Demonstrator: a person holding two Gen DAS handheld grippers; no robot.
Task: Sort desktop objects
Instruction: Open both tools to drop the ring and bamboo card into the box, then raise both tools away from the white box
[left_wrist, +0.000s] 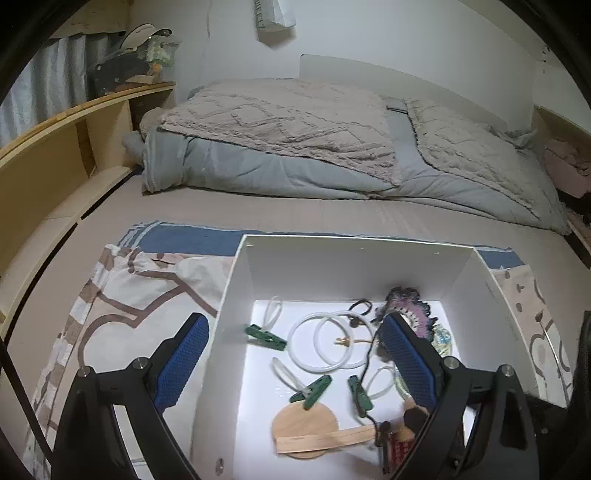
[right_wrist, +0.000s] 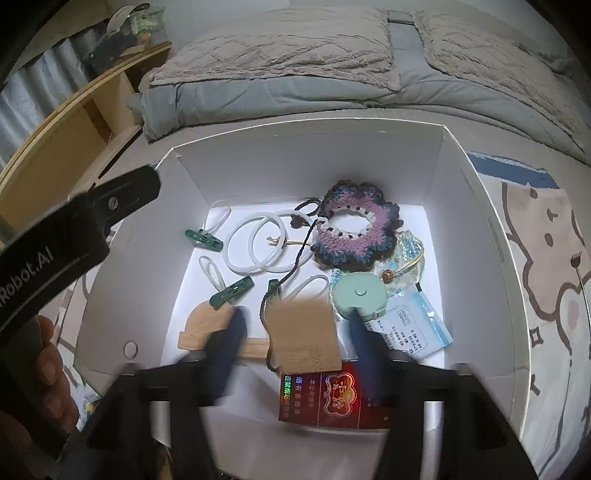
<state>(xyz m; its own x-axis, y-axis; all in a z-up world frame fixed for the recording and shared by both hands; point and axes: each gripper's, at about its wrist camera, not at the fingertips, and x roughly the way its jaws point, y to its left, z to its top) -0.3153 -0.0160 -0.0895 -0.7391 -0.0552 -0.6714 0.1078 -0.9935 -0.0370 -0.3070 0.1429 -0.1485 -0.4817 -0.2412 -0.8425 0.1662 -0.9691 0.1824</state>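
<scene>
Hanging over the near part of the white box (right_wrist: 480, 206), the right gripper (right_wrist: 291, 325) has its dark blue fingers (right_wrist: 229, 343) spread wide, and the brown card tag (right_wrist: 303, 336) sits blurred between them, touched by neither pad. A dark cord (right_wrist: 295, 266) runs from the tag up toward the crocheted scrunchie (right_wrist: 354, 229). Just beyond the right finger lies a mint tape measure (right_wrist: 356, 295), with a blue-and-white sachet (right_wrist: 413, 328) beside it and a red cigarette pack (right_wrist: 332, 398) under the tag's near edge. Left of the tag, a wooden paddle (right_wrist: 207, 325) rests flat; three green clothespins (right_wrist: 232, 291) and several white rings (right_wrist: 255, 240) are scattered farther in.

From the left wrist view, the left gripper (left_wrist: 295, 354) is also wide apart and holds nothing; its left pad (left_wrist: 184, 354) is outside the box wall, its right pad (left_wrist: 406, 354) over the contents inside. A person's hand (right_wrist: 48, 384) grips that tool's handle.

The box stands on a patterned cloth (left_wrist: 122, 295) spread over a bed, with a folded grey quilt (left_wrist: 295, 147) beyond and a wooden shelf (left_wrist: 55, 155) to the left.
</scene>
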